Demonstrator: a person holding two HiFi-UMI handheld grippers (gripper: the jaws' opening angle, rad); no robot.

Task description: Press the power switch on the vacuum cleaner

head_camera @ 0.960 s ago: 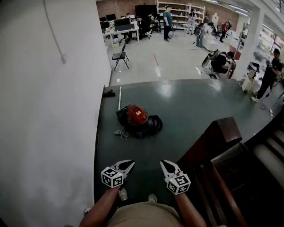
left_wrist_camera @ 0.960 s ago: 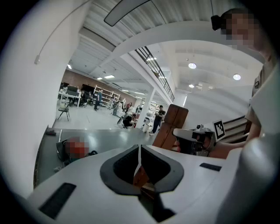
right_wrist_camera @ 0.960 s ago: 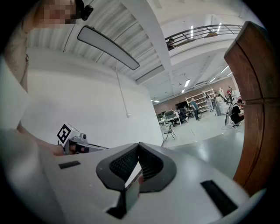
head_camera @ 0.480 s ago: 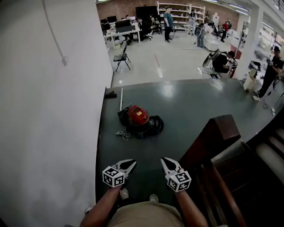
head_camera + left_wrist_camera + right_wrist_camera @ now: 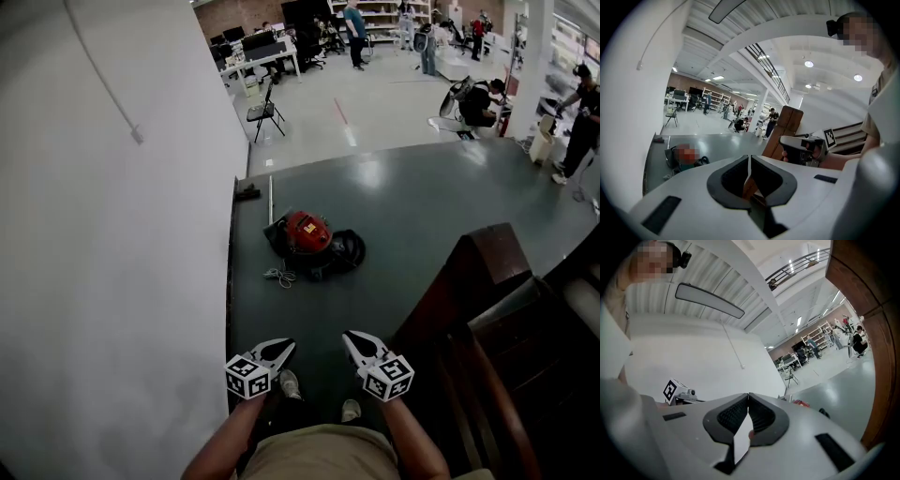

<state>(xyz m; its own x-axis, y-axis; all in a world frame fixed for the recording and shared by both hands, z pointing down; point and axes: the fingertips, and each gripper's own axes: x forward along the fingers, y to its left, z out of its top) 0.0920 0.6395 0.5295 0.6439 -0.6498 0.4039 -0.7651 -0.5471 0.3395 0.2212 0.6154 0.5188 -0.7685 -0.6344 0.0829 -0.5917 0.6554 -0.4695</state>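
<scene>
Both shoes [image 5: 289,382] have stepped forward since the earlier frame, and the vacuum cleaner [image 5: 309,239] is now sitting a little further right in the head view, while the two tools are keeping their place low at centre.

The left gripper [image 5: 281,347] is pointing toward the vacuum cleaner with its white jaws pressed together and nothing between them; its own view [image 5: 749,159] is showing the dark ribbed pads meeting at the tip. The right gripper [image 5: 350,338] is doing the same just beside it, jaws closed on nothing [image 5: 748,397]. Each is carrying a marker cube [image 5: 247,377] near the wrist.

Between the grippers and the vacuum cleaner, a bare stretch of smooth, dark green floor [image 5: 422,216] is lying open, glossy enough to be catching ceiling light. The vacuum cleaner is resting well ahead on it: a rounded red shell on a black body, a black hose [image 5: 343,251] curling at its right, a pale cord [image 5: 279,276] bunched at its near left (the power switch is too small to make out).

Left of the vacuum cleaner a plain white wall [image 5: 112,234] is closing that side. Right of it and nearer, a blocky brown wooden stair post [image 5: 473,277] is narrowing the way. Beyond it the green floor is ending at a straight edge, with a folding chair [image 5: 267,112] standing on paler floor past it.
</scene>
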